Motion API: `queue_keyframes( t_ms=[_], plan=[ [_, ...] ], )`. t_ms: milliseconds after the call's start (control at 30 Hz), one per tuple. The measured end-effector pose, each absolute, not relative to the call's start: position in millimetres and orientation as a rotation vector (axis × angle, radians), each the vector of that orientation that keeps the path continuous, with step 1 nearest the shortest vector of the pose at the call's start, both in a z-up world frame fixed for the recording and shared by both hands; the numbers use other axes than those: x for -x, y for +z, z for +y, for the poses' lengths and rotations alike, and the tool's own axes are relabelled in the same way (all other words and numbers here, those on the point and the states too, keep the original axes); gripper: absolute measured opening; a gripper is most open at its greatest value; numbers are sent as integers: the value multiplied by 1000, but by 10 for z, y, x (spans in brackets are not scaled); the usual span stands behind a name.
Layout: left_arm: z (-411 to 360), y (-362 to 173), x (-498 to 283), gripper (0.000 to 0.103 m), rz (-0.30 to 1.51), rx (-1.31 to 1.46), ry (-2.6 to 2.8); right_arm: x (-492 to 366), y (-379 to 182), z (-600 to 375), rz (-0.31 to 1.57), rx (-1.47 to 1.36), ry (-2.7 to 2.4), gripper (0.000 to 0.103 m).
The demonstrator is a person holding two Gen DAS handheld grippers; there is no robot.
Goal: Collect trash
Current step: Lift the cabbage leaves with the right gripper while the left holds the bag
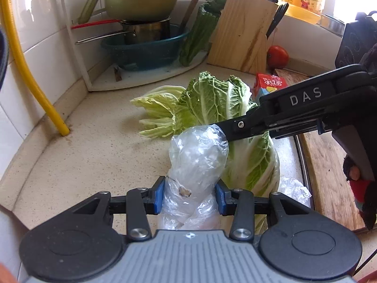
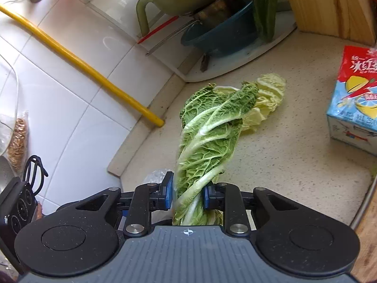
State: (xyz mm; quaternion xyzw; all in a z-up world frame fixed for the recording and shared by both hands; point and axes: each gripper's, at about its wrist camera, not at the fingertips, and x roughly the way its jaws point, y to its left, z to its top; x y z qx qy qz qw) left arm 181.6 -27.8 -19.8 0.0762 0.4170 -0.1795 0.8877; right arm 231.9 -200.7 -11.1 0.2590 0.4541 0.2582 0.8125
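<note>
While the left gripper (image 1: 189, 198) clamps the bag (image 1: 198, 155), the right gripper (image 2: 187, 194) pinches a cabbage leaf (image 2: 207, 129); bagging step, leaf must enter the mouth.

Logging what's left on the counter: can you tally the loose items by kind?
Cabbage leaves: 2, green, pale
Plastic bags: 1
Drink cartons: 1
Tomatoes: 1
Total: 5
</note>
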Motion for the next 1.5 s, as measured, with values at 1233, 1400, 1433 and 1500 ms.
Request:
queue_keyframes(
  t_ms=[1233, 1400, 1433, 1500],
  plan=[
    [28, -573, -1525, 41, 919, 74, -376, -2312, -159, -1855, 1090, -482, 567, 33],
    [126, -549, -1540, 41, 925, 193, -398, -2465, -451, -2069, 1178, -699, 513, 27],
    [155, -526, -1533, 41, 922, 227, -409, -2451, -449, -2139, 1156, -793, 549, 27],
    [191, -434, -1526, 41, 895, 279, -429, -2417, -401, -2249, 1093, -949, 615, 27]
  ],
)
